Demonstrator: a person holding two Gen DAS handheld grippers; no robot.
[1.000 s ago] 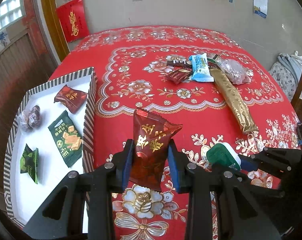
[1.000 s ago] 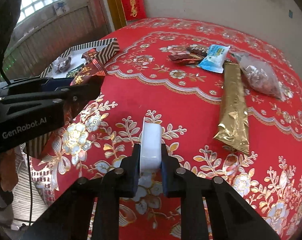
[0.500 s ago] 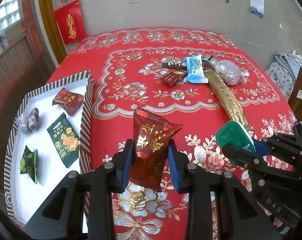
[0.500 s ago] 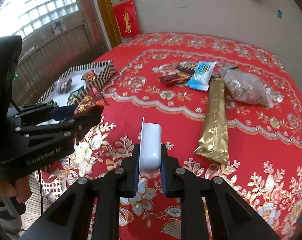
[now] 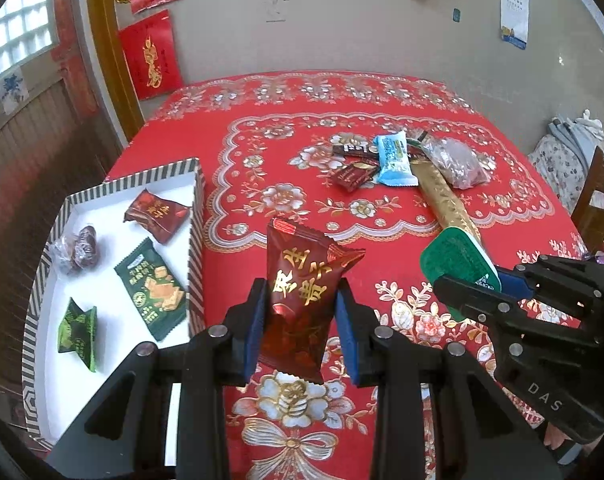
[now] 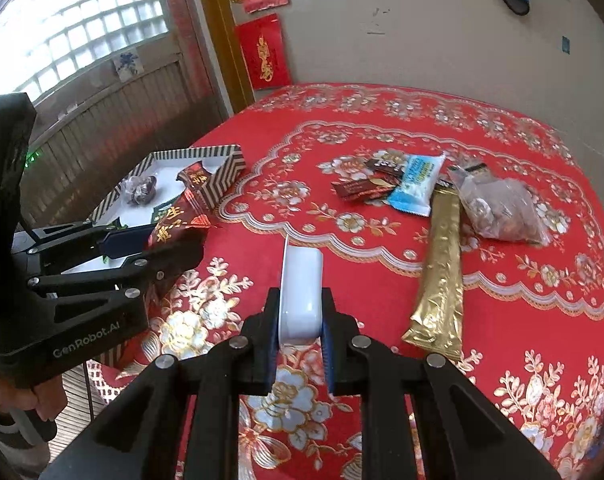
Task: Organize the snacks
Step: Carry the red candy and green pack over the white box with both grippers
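My left gripper (image 5: 300,328) is shut on a dark red snack packet with gold characters (image 5: 302,280), held above the red tablecloth just right of the striped tray (image 5: 196,216). The packet also shows in the right wrist view (image 6: 174,224). My right gripper (image 6: 300,328) is shut on a small white cup with a green lid (image 6: 300,292), seen from the left wrist as a green lid (image 5: 457,264). The tray holds a red packet (image 5: 156,214), a green biscuit packet (image 5: 154,290), a green candy (image 5: 78,330) and a clear bag of dark fruit (image 5: 76,246).
Loose snacks lie at the far middle of the table: a blue packet (image 5: 393,158), dark chocolate packets (image 5: 353,174), a long gold packet (image 5: 445,200) and a clear bag of nuts (image 5: 457,162). A wooden chair (image 5: 597,196) stands at the right; a wall is behind.
Both grippers have risen and pulled back from the table, each keeping its snack. The right gripper has come closer to the left one.
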